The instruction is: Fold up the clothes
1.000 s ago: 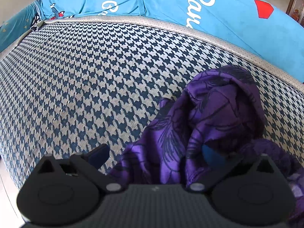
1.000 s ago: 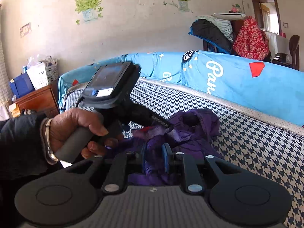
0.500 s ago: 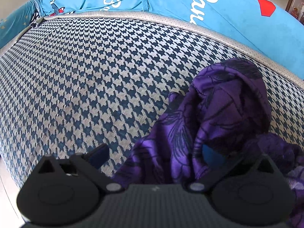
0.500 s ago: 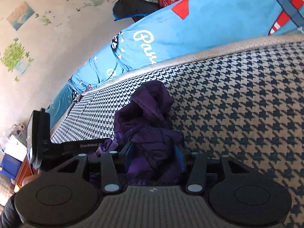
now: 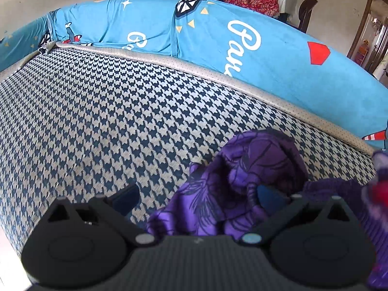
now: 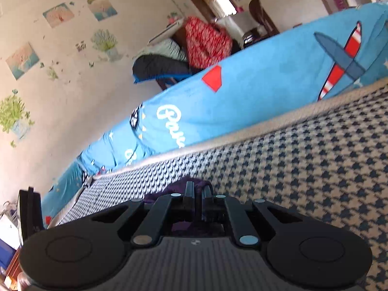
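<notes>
A crumpled purple garment [image 5: 252,169] with dark line print lies on the houndstooth sofa seat [image 5: 97,121]. My left gripper [image 5: 197,197] hangs open over its near edge; the cloth drapes between the fingers and half buries the right fingertip [image 5: 269,195]. In the right wrist view my right gripper [image 6: 195,190] is shut, its fingers pressed together on a fold of the purple garment [image 6: 180,226], most of which the gripper hides. At the right edge of the left wrist view a blurred part of the purple cloth [image 5: 379,169] stands raised.
A bright blue printed backrest cover [image 5: 266,55] runs along the far side of the seat, behind grey piping [image 5: 218,72]. Beyond it stands a chair heaped with red and dark clothes [image 6: 206,41]. The black body of the left-hand device [image 6: 29,213] shows at the right view's left edge.
The right gripper's jaws went from apart around the purple cloth to closed on it, and it rolled and swung sideways. The left gripper rose a little, showing more backrest.
</notes>
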